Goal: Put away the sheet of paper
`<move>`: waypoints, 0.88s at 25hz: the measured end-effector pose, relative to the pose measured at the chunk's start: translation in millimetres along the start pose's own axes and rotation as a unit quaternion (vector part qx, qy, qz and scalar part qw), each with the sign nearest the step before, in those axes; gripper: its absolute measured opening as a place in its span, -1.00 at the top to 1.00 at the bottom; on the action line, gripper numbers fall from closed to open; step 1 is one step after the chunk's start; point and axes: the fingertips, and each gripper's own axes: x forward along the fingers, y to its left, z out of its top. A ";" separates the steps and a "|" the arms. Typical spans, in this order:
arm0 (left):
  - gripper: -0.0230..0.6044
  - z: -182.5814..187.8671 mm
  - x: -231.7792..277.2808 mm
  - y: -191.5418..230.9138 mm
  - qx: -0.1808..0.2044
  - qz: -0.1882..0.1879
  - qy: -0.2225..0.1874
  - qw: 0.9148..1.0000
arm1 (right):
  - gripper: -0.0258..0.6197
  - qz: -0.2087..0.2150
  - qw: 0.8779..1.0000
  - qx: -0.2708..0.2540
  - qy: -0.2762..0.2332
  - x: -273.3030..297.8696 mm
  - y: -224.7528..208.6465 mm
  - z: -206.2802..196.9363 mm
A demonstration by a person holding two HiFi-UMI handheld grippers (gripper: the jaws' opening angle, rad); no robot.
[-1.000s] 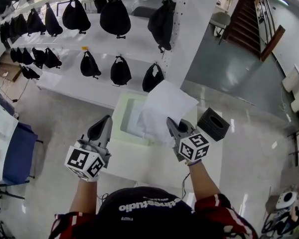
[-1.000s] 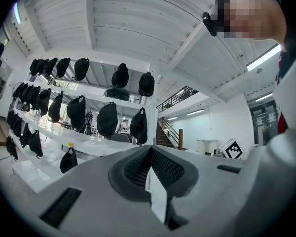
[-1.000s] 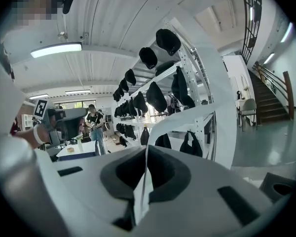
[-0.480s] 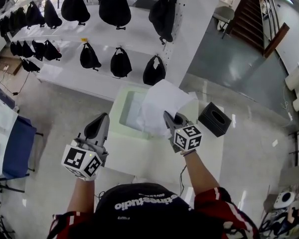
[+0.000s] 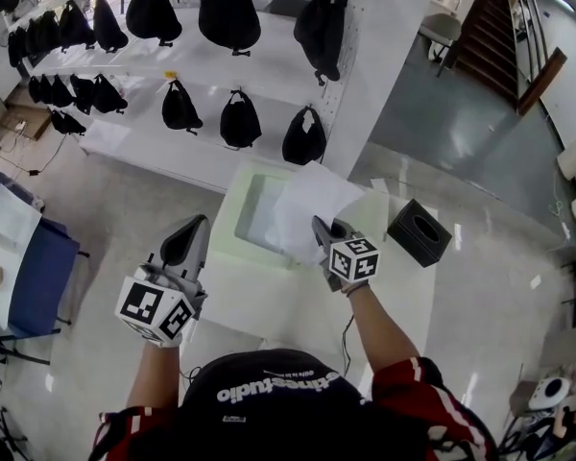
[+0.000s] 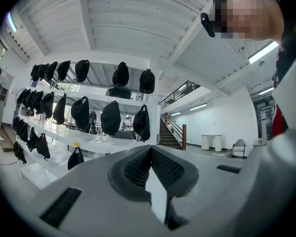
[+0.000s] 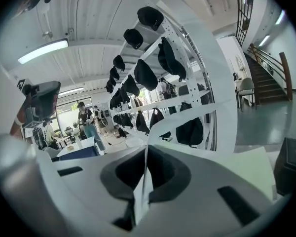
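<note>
Fingers [image 5: 326, 241] of the right gripper [image 5: 319, 227] are clamped on the near edge of the sheet of paper [image 5: 307, 200] in the head view. The left gripper [image 5: 198, 225], at 9 o'clock of it, has its jaws together and empty. The sheet is held above the right half of the pale green tray [image 5: 234, 221] on the white table [image 5: 269, 301]. A black tissue box [image 5: 418, 233] stands at 3 o'clock. The sheet is white, blank and bowed, and runs from the grip toward 12 o'clock; its long axis appears to follow that line.

Left gripper view: the left gripper [image 6: 150, 149] shows ribbed pads [image 6: 168, 168] meeting at the tips, with nothing between them. The sheet is out of this view; only shelves of black bags [image 6: 111, 117] appear.

Right gripper view: the right gripper [image 7: 146, 152] pinches the sheet [image 7: 140, 196], seen edge-on as a thin white strip between the pads. This detail is hidden from the head view.
</note>
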 end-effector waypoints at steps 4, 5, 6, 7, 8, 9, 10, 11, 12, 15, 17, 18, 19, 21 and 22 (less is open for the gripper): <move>0.92 2.9 -4.2 4.6 0.002 0.006 0.001 1.000 | 0.91 -0.002 1.000 0.028 0.014 10.5 -5.1 -17.0; 0.92 2.5 -5.2 5.6 0.002 0.008 0.002 1.000 | 0.91 -0.003 0.999 0.035 0.018 13.0 -6.7 -22.4; 0.92 1.8 -5.7 6.7 0.002 0.009 0.003 1.000 | 0.91 -0.004 0.999 0.041 0.022 15.4 -8.6 -27.7; 0.92 1.2 -5.8 7.7 0.001 0.010 0.005 1.000 | 0.91 -0.005 0.999 0.048 0.026 17.7 -10.8 -32.2; 0.92 0.6 -5.6 8.6 0.001 0.011 0.005 1.000 | 0.91 -0.006 0.998 0.054 0.029 19.9 -12.9 -36.0; 0.92 0.2 -5.4 9.3 0.002 0.011 0.006 1.000 | 0.91 -0.007 0.998 0.060 0.032 21.8 -15.0 -39.4; 0.92 -0.4 -5.4 9.8 0.003 0.010 0.007 1.000 | 0.91 -0.008 0.997 0.065 0.035 23.4 -17.1 -42.7; 0.92 -1.2 -5.9 10.2 0.004 0.011 0.008 1.000 | 0.91 -0.008 0.997 0.072 0.038 24.6 -19.3 -46.3; 0.92 -2.1 -6.6 11.0 0.004 0.012 0.010 1.000 | 0.91 -0.010 0.996 0.080 0.041 25.5 -21.5 -50.3; 0.92 -3.8 -8.2 14.7 0.003 0.017 0.013 1.000 | 0.91 -0.014 0.994 0.100 0.048 27.2 -28.4 -60.8; 0.92 -4.1 -8.5 17.7 0.002 0.021 0.013 1.000 | 0.91 -0.015 0.993 0.109 0.052 28.9 -32.2 -66.0; 0.92 -4.2 -8.8 19.0 0.002 0.022 0.012 1.000 | 0.91 -0.014 0.992 0.112 0.054 30.0 -33.0 -68.2; 0.92 -4.4 -9.0 20.1 0.003 0.023 0.012 1.000 | 0.91 -0.013 0.992 0.114 0.056 31.1 -33.3 -70.0; 0.92 -5.4 -9.2 22.1 0.004 0.025 0.013 1.000 | 0.91 -0.011 0.991 0.117 0.060 33.4 -33.1 -72.3; 0.92 -6.0 -9.2 23.1 0.002 0.026 0.014 1.000 | 0.91 -0.010 0.991 0.118 0.061 35.0 -32.7 -73.0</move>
